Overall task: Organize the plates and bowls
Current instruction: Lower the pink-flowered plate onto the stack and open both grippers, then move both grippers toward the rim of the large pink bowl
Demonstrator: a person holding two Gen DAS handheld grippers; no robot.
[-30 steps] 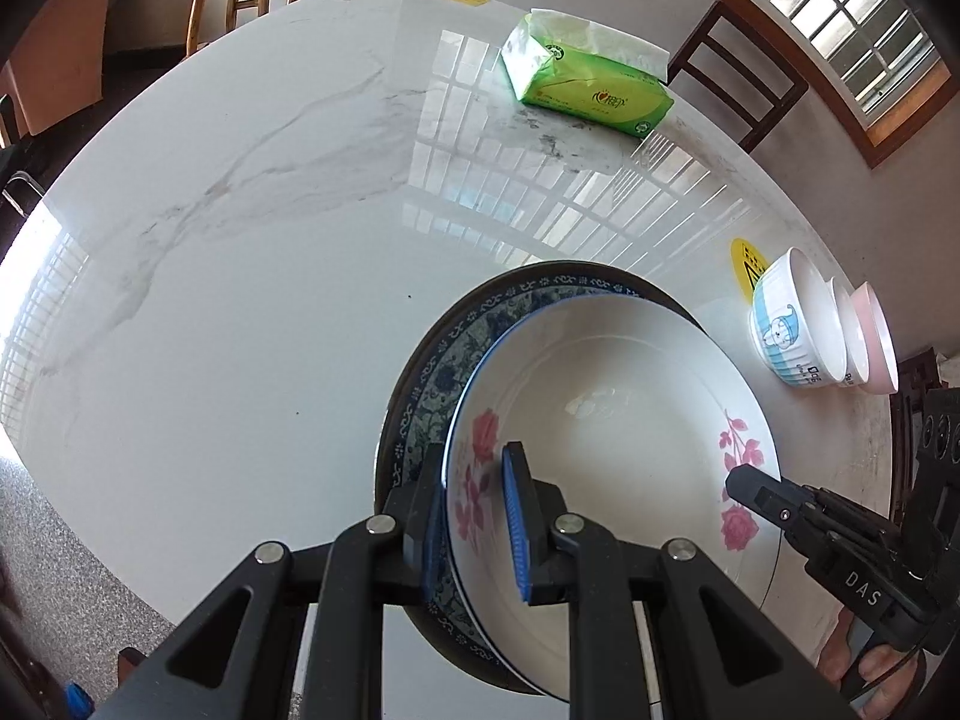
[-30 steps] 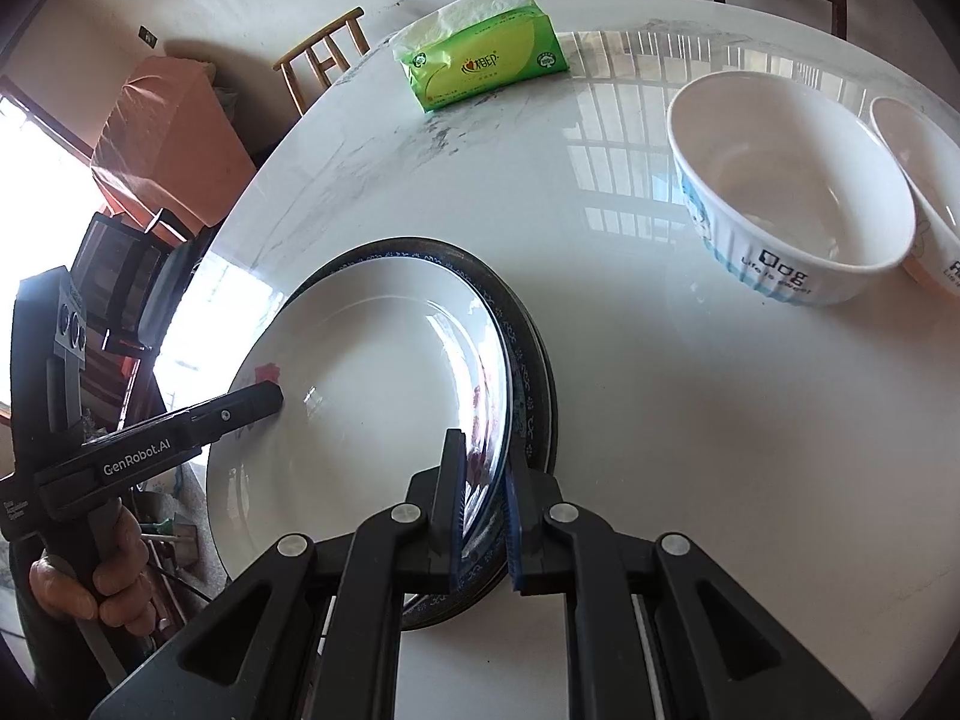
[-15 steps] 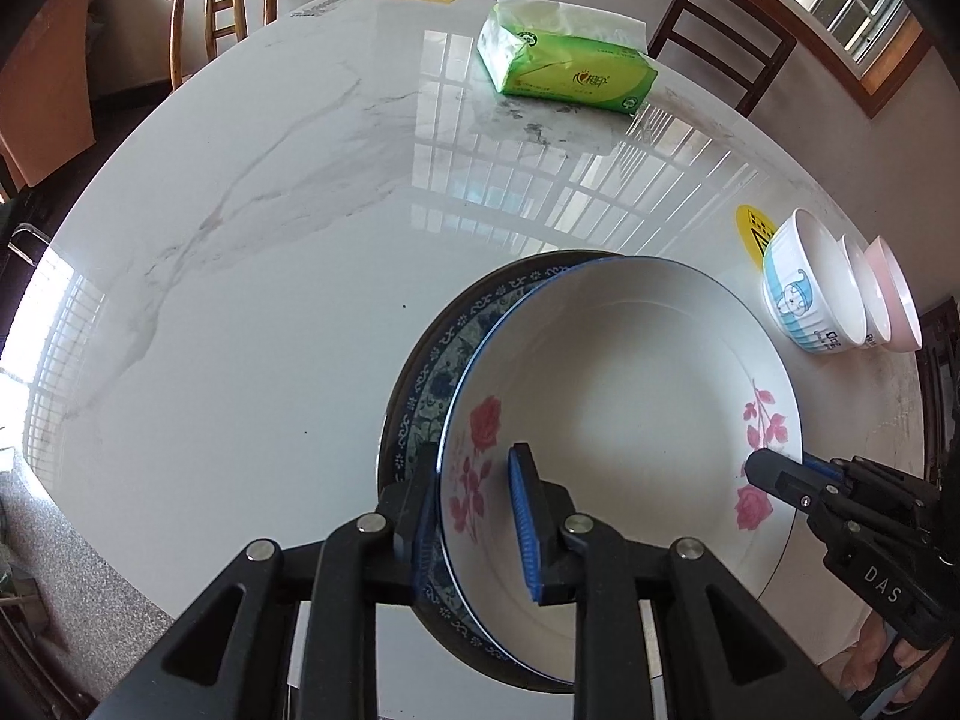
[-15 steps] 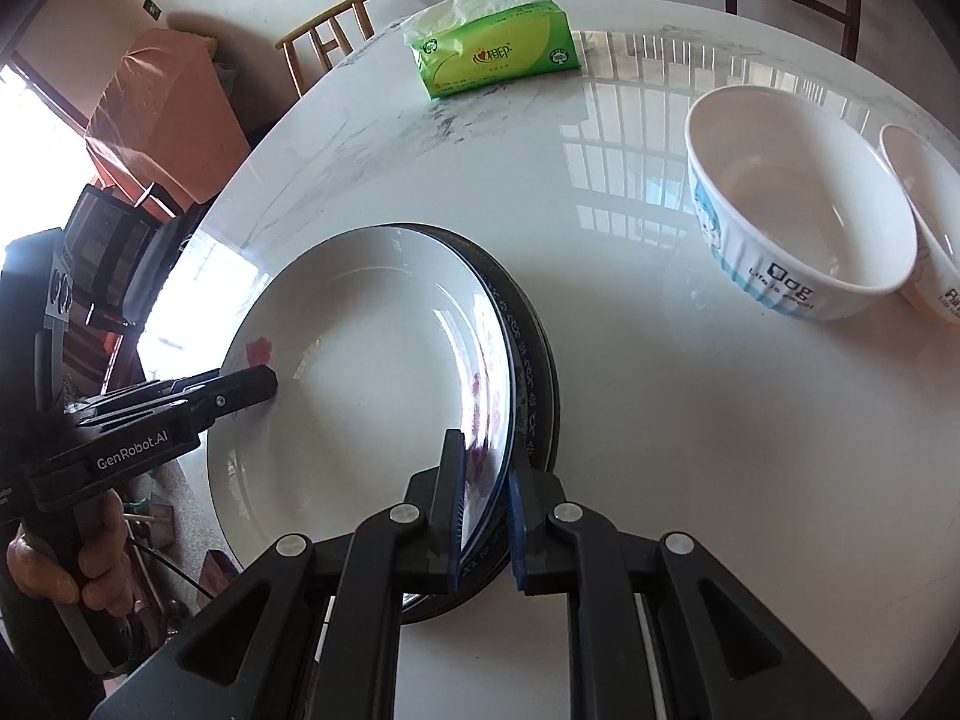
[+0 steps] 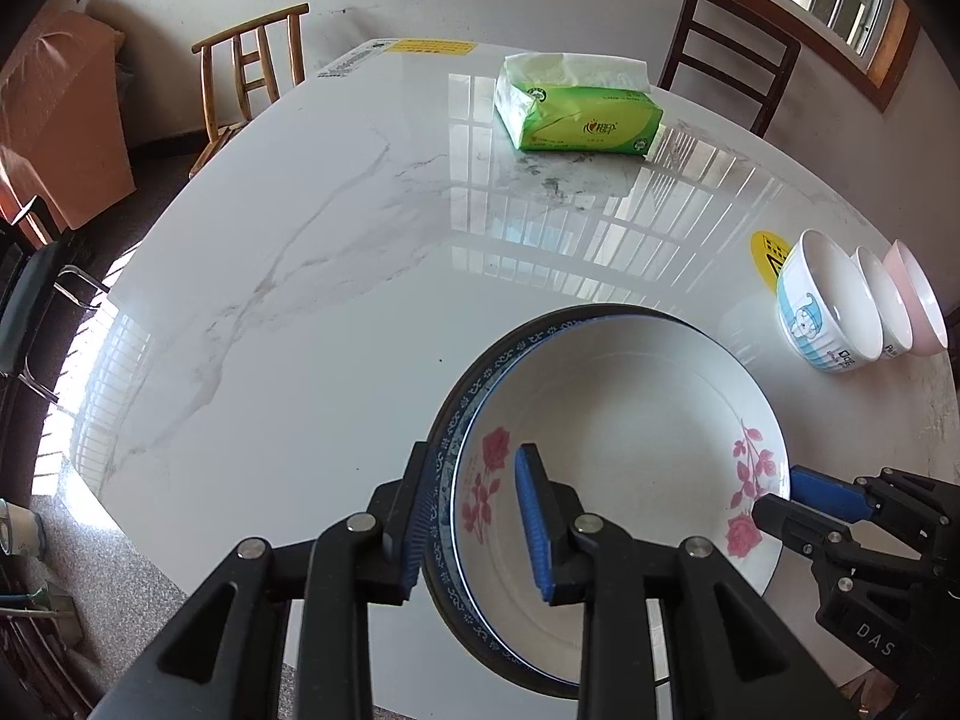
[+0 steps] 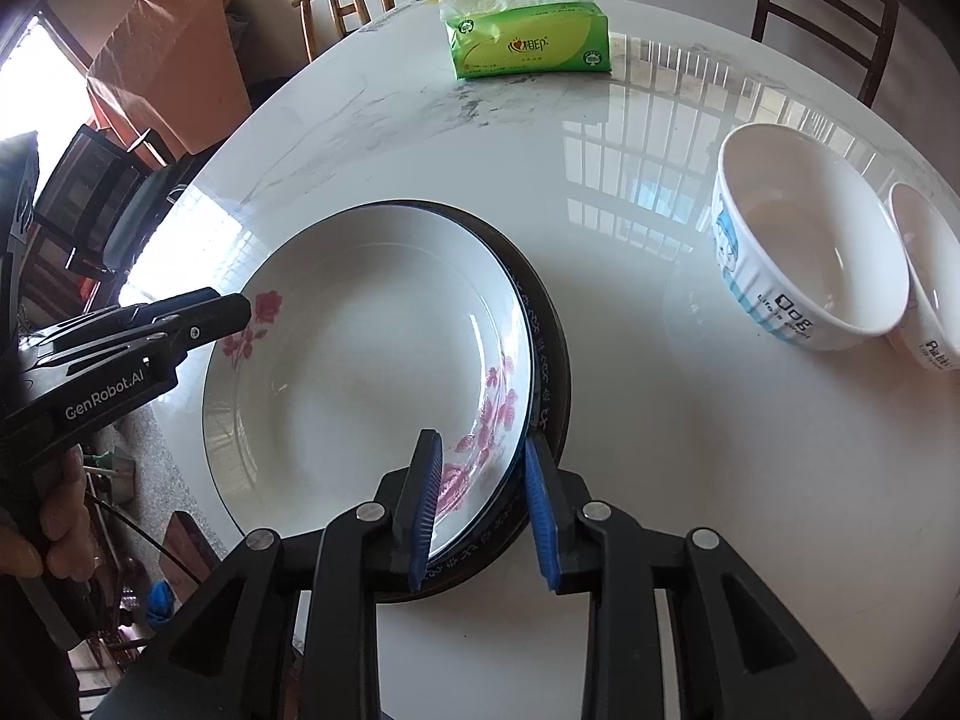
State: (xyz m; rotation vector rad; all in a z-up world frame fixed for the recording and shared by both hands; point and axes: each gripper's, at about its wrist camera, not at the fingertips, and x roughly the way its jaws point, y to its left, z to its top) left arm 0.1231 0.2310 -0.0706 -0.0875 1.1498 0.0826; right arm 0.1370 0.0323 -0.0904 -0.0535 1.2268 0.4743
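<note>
A white plate with pink roses (image 5: 618, 438) (image 6: 366, 360) lies on a blue-patterned plate (image 5: 474, 384) (image 6: 543, 360), which lies on a dark plate, at the table's near edge. My left gripper (image 5: 477, 522) is open, its jaws astride the left rim of the stack. My right gripper (image 6: 483, 501) is open, its jaws astride the right rim. A white bowl with a blue cartoon (image 5: 825, 306) (image 6: 810, 240), a smaller white bowl (image 5: 882, 306) (image 6: 930, 276) and a pink bowl (image 5: 918, 300) stand in a row at the right.
A green tissue pack (image 5: 579, 114) (image 6: 528, 36) lies at the far side of the white marble table (image 5: 300, 276) (image 6: 660, 420). Wooden chairs (image 5: 258, 72) stand around the table. A yellow sticker (image 5: 768, 258) is beside the bowls.
Both grippers have opened and let go of the rose plate's rim. The rose plate has come down from a tilt to lie flat on the stack.
</note>
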